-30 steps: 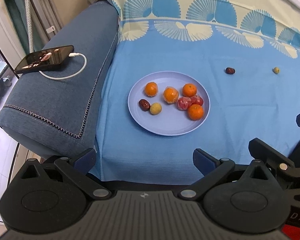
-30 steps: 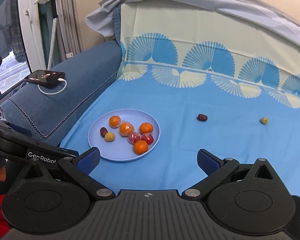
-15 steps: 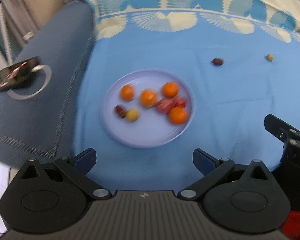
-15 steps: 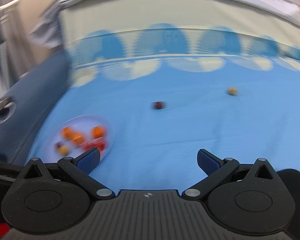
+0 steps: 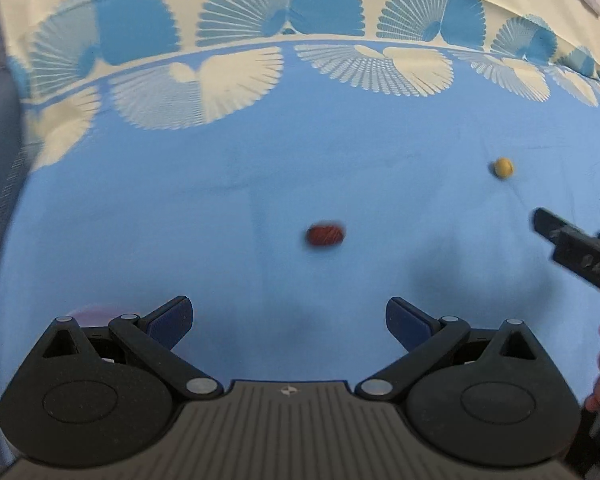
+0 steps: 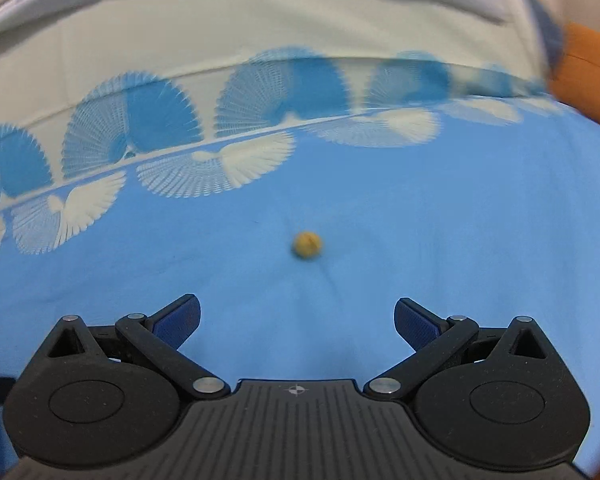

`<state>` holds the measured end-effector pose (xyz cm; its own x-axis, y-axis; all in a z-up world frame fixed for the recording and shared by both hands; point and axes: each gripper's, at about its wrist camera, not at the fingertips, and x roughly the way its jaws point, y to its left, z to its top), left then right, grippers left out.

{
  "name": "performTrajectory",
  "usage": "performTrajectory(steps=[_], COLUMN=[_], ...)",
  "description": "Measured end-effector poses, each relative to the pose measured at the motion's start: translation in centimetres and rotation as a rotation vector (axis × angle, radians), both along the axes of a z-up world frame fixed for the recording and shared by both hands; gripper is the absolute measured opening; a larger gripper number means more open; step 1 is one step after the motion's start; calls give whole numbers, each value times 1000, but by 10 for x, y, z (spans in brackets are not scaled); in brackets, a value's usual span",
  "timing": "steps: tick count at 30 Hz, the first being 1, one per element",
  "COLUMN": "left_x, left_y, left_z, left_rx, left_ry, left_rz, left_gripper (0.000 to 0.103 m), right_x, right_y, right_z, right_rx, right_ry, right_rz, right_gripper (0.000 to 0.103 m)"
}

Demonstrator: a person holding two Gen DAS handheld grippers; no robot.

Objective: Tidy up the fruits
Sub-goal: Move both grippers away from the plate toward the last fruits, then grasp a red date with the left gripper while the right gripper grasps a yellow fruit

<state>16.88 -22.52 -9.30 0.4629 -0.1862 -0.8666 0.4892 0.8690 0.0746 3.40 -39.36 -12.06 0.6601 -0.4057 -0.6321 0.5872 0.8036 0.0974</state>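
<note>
grippers both spread wide, holding and touching nothing. left gripper (image 5: 288, 316) hangs over the blue sheet (image 5: 220, 184) with the red date (image 5: 326, 235) lying ahead between its fingers' line. right gripper (image 6: 296, 316) faces the yellow fruit (image 6: 307, 244), also ahead and apart from it.
</note>
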Motion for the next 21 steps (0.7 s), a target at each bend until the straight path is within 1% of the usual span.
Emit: performTrajectory(steps=[1, 3, 5, 8, 10, 11, 12, 13, 15, 17, 21], left_x=[9, 25, 39, 55, 66, 68, 70, 70, 72, 68, 70], left_y=[-11, -32, -48, -59, -59, -55, -48, -42, -31, -32, -32], left_z=[-7, -21, -38, -60, -74, -78, -80, -82, -86, -86, -86], left_rx=[-2, 7, 26, 59, 79, 55, 10, -22, -85, -81, -76], left_ry=[-4, -15, -29, -42, -33, -22, -14, 1, 14, -12, -8], left_rz=[-4, -28, -50, -51, -41, -41, -19, 4, 42, 30, 40], left_gripper=[103, 103, 103, 103, 103, 103, 103, 103, 103, 103, 103], right_x=[12, 32, 50, 74, 89, 93, 94, 96, 95, 91, 94], right_y=[-12, -35, -53, -71, -80, -80, -69, -64, -66, -71, -68], right_z=[-8, -24, -35, -46, -58, -66, -70, -68, -68, -68, -69], right_rx=[-4, -10, 4, -28, -43, -52, -132, -160, -145, -108, -128], right_ry=[12, 5, 8, 5, 24, 54, 64, 82, 79, 55, 69], right_rz=[4, -54, -75, -84, -68, -62, -48, -48, -45, -47, -45], right_gripper=[102, 102, 102, 102, 103, 103, 102, 102, 102, 103, 102])
